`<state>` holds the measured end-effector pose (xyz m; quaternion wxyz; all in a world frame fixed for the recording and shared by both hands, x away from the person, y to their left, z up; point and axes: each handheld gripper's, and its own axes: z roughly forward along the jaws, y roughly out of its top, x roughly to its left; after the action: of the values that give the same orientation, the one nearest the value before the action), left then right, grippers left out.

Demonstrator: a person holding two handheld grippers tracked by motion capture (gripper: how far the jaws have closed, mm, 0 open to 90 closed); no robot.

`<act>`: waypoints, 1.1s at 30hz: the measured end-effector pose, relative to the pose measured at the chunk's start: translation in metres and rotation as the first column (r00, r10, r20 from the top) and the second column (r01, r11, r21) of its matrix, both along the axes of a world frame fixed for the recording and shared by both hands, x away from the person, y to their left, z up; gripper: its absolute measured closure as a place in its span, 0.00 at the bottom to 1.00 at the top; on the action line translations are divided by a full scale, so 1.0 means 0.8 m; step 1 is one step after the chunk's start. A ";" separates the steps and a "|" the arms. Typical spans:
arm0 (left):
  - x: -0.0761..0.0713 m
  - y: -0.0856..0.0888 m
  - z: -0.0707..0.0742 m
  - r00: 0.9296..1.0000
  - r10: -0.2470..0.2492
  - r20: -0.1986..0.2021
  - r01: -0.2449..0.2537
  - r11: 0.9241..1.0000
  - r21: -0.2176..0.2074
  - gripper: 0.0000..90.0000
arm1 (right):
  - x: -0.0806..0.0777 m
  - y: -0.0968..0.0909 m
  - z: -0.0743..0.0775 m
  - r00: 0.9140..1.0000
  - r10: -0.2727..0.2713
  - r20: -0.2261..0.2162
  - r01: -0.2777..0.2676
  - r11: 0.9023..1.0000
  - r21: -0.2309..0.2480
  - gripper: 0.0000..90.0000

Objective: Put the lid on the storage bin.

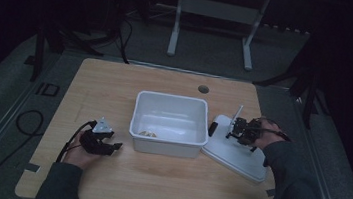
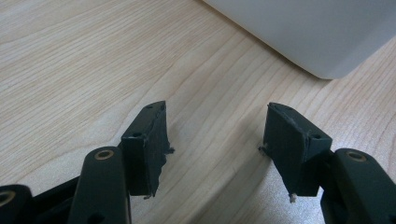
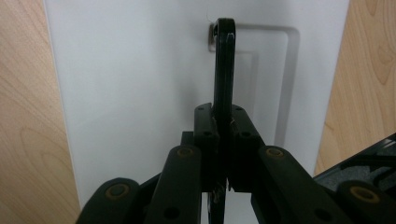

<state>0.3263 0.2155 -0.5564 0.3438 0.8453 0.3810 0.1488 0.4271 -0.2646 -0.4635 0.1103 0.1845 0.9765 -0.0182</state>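
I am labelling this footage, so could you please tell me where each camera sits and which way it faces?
High view: above the person's side, looking forward and down on the table; both forearms, left hand-held gripper and right hand-held gripper.
Left gripper view: rides that gripper, facing wood and the white bin; its open jaws.
Right gripper view: looks down on the white lid; jaws shut on its black handle.
Shared: bin, lid, table.

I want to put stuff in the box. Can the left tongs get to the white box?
Probably yes: the left tongs stand open beside the white box, with bare table between them.
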 end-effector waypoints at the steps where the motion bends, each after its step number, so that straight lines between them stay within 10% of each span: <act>1: 0.000 0.000 0.000 1.000 0.000 0.000 0.000 1.000 0.000 0.45 | 0.000 0.000 0.000 1.000 0.000 0.000 0.000 1.000 0.000 0.94; 33: 0.000 0.000 0.000 1.000 -0.002 0.001 0.002 1.000 0.000 0.44 | -0.007 -0.011 0.033 0.999 0.052 0.012 -0.052 0.999 0.004 0.94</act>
<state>0.3261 0.2156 -0.5565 0.3441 0.8457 0.3799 0.1486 0.4212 -0.2738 -0.4370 0.1160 0.1595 0.9803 -0.0123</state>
